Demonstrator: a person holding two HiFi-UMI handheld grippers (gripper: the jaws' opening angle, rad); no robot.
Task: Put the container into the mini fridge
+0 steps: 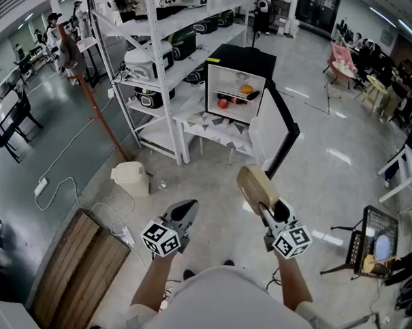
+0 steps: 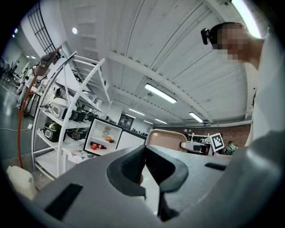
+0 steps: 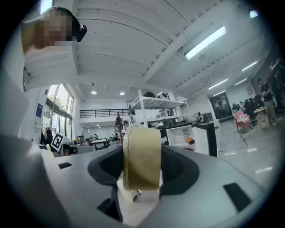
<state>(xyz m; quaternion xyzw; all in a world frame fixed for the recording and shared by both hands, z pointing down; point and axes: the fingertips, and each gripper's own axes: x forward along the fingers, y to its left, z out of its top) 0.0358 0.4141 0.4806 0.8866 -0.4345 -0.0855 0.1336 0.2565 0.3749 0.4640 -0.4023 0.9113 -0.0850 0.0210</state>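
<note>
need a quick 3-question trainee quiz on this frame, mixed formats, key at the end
1. True or false: the door of the mini fridge stands open.
2. What sits between the jaws of the right gripper? A) nothing B) a tan container C) a mug
3. Fill in: the jaws of the left gripper are ____, with nothing between them.
Key: 1 true; 2 B; 3 shut.

The container [image 1: 256, 186] is tan, the mini fridge [image 1: 245, 56] black with white inside, the table [image 1: 215, 131] triangle-patterned grey and white.
</note>
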